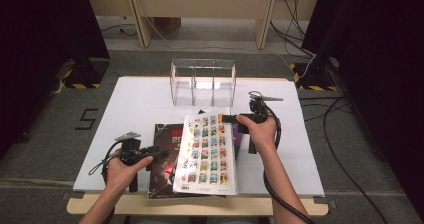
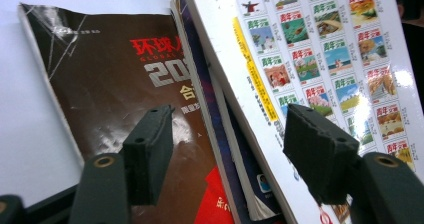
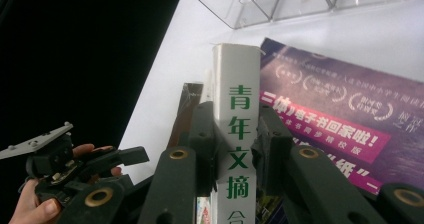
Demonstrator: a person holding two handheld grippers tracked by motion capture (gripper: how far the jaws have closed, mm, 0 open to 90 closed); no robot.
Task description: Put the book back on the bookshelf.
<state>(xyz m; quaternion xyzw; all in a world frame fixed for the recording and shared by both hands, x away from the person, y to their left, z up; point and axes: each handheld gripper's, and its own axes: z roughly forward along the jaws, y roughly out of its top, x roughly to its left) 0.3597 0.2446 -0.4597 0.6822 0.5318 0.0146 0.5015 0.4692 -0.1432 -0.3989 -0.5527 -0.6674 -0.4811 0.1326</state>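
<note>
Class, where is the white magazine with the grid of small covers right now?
In the high view the white magazine lies tilted at front centre, atop the dark magazine, its far edge pinched by the right claw, before the clear organiser.

Between the black jaws of the right gripper point(image 3: 235, 159) stands the thick white-covered book point(image 1: 207, 151), its white spine lettered in green and its cover patterned with rows of small coloured pictures and a yellow strip. Beyond the left gripper point(image 2: 230, 154), whose jaws are black too, lies the glossy dark-brown magazine point(image 2: 125, 89) with red and white lettering. Behind the right jaws a flat purple booklet point(image 3: 350, 114) carries a magenta band, on the white bench point(image 1: 135, 109).
</note>
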